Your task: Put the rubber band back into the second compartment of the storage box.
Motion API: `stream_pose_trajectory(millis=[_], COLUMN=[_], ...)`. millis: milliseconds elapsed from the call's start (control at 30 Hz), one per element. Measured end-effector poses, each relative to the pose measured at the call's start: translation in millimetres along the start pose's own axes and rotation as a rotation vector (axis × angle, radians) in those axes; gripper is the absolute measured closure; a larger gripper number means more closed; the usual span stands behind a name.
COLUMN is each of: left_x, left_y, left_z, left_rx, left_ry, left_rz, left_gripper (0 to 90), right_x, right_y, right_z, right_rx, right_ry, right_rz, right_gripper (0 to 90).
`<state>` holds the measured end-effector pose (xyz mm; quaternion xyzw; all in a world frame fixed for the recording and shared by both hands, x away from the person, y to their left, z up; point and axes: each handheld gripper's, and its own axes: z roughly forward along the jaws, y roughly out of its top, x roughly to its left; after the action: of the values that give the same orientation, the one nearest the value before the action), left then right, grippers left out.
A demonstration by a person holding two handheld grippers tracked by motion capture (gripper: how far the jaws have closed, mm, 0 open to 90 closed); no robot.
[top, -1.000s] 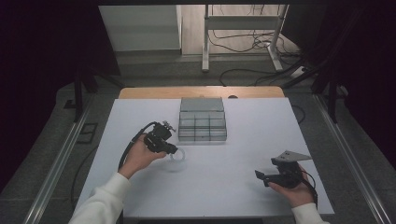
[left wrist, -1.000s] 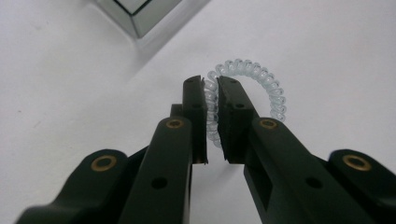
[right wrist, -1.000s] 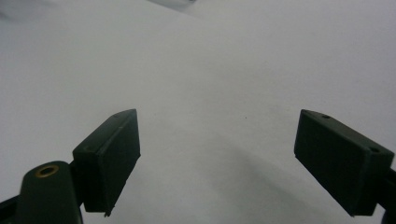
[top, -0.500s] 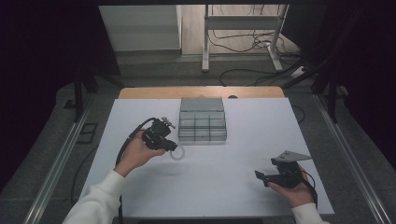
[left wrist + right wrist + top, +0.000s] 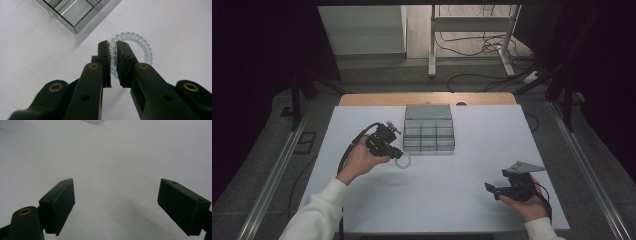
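Note:
A clear spiral hair tie (image 5: pixel 140 46) hangs pinched between the jaws of my left gripper (image 5: pixel 113 62), lifted a little above the white table. In the high view the hair tie (image 5: pixel 402 161) shows as a small ring at the tip of the left gripper (image 5: pixel 395 153), just left of the front of a grey compartment box (image 5: pixel 428 128). A corner of that box (image 5: pixel 72 12) appears at the top left of the left gripper view. My right gripper (image 5: pixel 490 189) rests low near the table's front right, jaws wide apart, nothing between its fingertips (image 5: pixel 60 202).
The white table top (image 5: pixel 462 165) spreads around both hands. A wooden strip (image 5: pixel 427 98) runs along its far edge. Metal rails (image 5: pixel 272 170) flank the table, and cables (image 5: pixel 472 50) lie on the floor beyond.
My left gripper, with the hair tie in it, has risen and drifted slightly toward the box. The right gripper has stayed in place.

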<state>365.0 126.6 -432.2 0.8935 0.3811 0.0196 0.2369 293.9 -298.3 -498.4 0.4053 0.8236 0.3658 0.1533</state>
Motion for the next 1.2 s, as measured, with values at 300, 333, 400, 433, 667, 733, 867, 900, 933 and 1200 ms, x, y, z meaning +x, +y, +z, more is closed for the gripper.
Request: stream_pose_trajectory(millis=[300,333,400,433,667,733,867,900,933,1200], left_x=[8.8,9.9,10.9,11.9,15.6,16.0,18.0,18.5,18.5,25.4], left_y=[17.3,19.1,21.1,23.2,43.4,49.2,59.4,61.6,61.6,75.9], left_z=[5.5,6.6,7.5,8.4,12.3,12.6,15.0,15.7,15.7,22.0], left_rx=[-0.001,-0.001,0.002,0.004,-0.003,-0.009,-0.022,-0.023,-0.023,-0.059], left_ry=[0.000,-0.001,0.000,0.000,-0.014,-0.007,0.005,0.006,0.006,0.034], left_rz=[-0.015,-0.016,-0.017,-0.017,-0.021,-0.017,-0.019,-0.020,-0.020,-0.027], left_gripper=[82.8,82.8,82.8,82.8,82.8,82.8,82.8,82.8,82.8,82.8], right_x=[0.2,0.3,0.4,0.4,0.5,0.4,0.3,0.3,0.3,0.6], right_y=[0.8,0.9,1.0,1.1,1.3,1.4,1.3,1.4,1.4,1.3], right_z=[-1.1,-1.2,-1.4,-1.5,-0.8,-0.7,-0.4,-0.4,-0.4,-0.2], right_rx=[-0.013,-0.014,-0.018,-0.018,-0.017,-0.018,-0.016,-0.016,-0.016,-0.015], right_ry=[0.008,0.010,0.010,0.010,0.012,0.012,0.013,0.012,0.012,0.011], right_rz=[-0.006,-0.008,-0.010,-0.010,-0.013,-0.013,-0.014,-0.014,-0.014,-0.014], right_gripper=[15.2,15.2,15.1,15.1,15.1,15.1,15.2,15.1,15.1,15.1])
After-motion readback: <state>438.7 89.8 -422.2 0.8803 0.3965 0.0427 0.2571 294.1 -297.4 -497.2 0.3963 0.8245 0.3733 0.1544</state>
